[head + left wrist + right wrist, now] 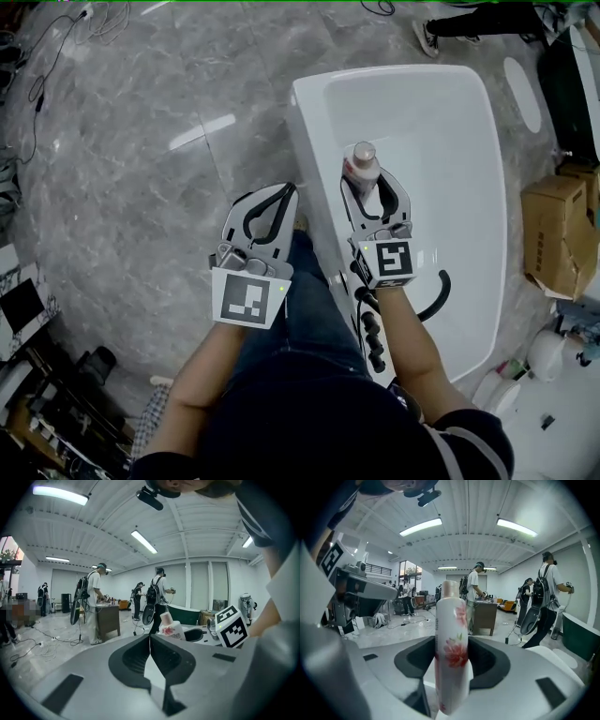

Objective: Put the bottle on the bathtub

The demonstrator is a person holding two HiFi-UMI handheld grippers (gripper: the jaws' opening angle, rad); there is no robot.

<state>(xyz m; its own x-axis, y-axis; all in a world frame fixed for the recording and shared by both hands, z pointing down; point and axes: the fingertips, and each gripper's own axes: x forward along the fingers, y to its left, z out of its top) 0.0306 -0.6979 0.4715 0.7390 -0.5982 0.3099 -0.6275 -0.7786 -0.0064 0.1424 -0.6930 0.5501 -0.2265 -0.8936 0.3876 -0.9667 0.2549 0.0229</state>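
A white bottle with a pink flower print and a pale cap stands upright between the jaws of my right gripper, which is shut on it. In the head view the bottle hangs over the left side of the white bathtub, close to its rim. The right gripper view shows the bottle pinched at its middle by both jaws. My left gripper is beside the tub over the floor, shut and empty. In the left gripper view its tips meet, and the bottle shows beyond them.
Black tap knobs sit on the tub's near rim and a black hose curves inside it. Cardboard boxes stand to the right. Cables lie on the grey marble floor. Several people and a desk are farther off.
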